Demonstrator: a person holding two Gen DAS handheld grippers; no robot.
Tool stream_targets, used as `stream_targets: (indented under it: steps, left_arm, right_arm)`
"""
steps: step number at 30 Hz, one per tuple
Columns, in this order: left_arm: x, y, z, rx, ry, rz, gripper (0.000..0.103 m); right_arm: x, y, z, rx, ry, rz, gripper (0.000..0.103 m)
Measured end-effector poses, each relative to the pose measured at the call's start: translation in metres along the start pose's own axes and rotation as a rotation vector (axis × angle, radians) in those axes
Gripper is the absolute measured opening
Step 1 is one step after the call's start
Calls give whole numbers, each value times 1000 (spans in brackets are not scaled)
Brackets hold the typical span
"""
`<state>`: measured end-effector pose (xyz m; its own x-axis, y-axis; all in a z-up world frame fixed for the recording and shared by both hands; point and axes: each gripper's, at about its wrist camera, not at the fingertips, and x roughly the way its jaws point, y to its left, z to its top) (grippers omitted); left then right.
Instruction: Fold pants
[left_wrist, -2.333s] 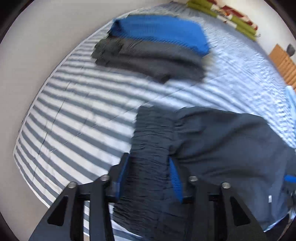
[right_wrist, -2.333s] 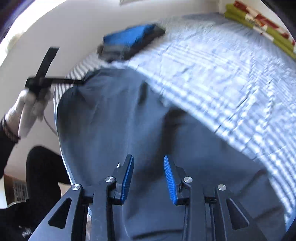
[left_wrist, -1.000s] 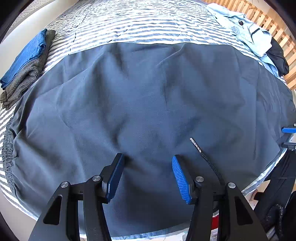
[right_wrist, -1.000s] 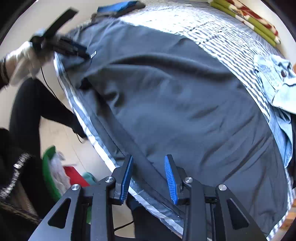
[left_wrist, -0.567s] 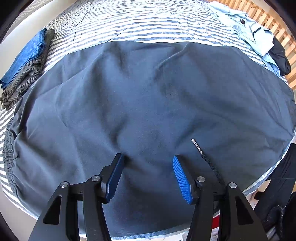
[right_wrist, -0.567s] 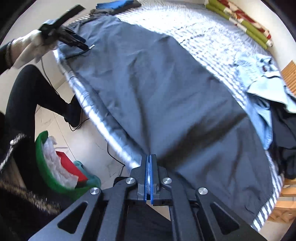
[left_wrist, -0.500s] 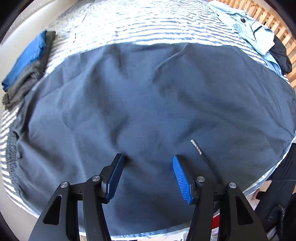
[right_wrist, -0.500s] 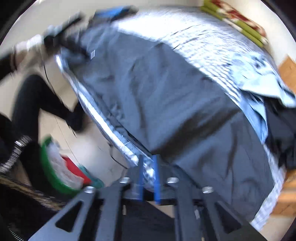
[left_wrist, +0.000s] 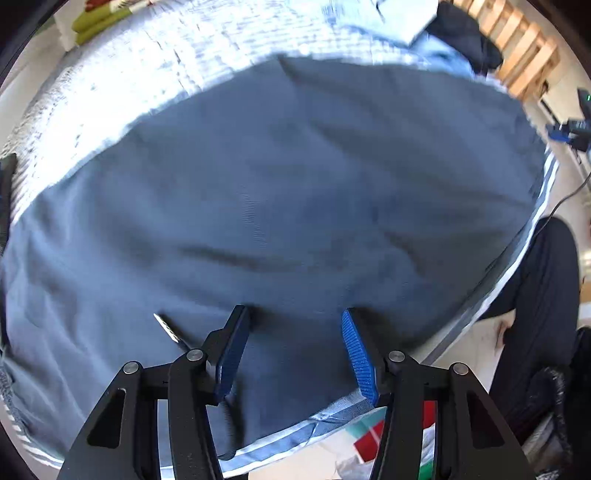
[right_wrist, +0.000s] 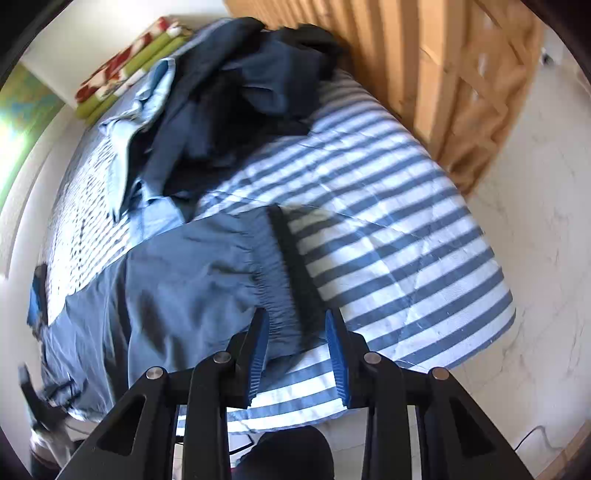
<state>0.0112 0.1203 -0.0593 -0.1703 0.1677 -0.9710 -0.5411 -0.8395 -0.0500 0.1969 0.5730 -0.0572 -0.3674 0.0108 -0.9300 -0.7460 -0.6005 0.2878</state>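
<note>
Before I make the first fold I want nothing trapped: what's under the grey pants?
The grey pants lie spread on the striped bedsheet, which shows all round their edges. Whatever lies beneath the fabric itself is covered, so a small trapped item cannot be ruled out.
</note>
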Motion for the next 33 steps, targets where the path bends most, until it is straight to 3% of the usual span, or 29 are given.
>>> stream_targets:
  steps: [5,9,12,15,18,20,23,24,27,30,33]
  left_arm:
    - [-5,0,-2,-2,6,-9,57]
    - [-9,-3,-5,8,6,0,57]
    - [-12,-2,-6,8,4,-3,57]
    - [-10,2,-6,11,4,-2,57]
    - [-13,3,-8,17,1,-1,57]
    - [-15,4,-9,16,2,-4,57]
    - [-14,8,-6,10,8,-11,57]
    - [-16,8,-7,7,7,-16,57]
    - [-22,2,-15,36,18,-43,56]
    - [-31,-4,-30,97,21,-24,56]
    - [-45,13,-44,29,40,-97,56]
  right_arm:
    - [23,-5,-7,64,80,68,30]
    - [30,-2,-13,83,79,80,29]
    - [28,4,-15,56,67,62,22]
    - [19,6,-7,-14,16,-41,19]
    - [21,-1,0,-31,34,-79,19]
    - [18,12,-1,-107,28,-146,23]
    - [-2,47,-7,-223,-104,-316,26]
    - [-7,62,-11,-261,-141,-334,26]
    - [-7,129,-34,-465,-168,-250,26]
    - [21,211,-63,-692,-70,-90,26]
    - [45,279,-76,-841,10,25,26]
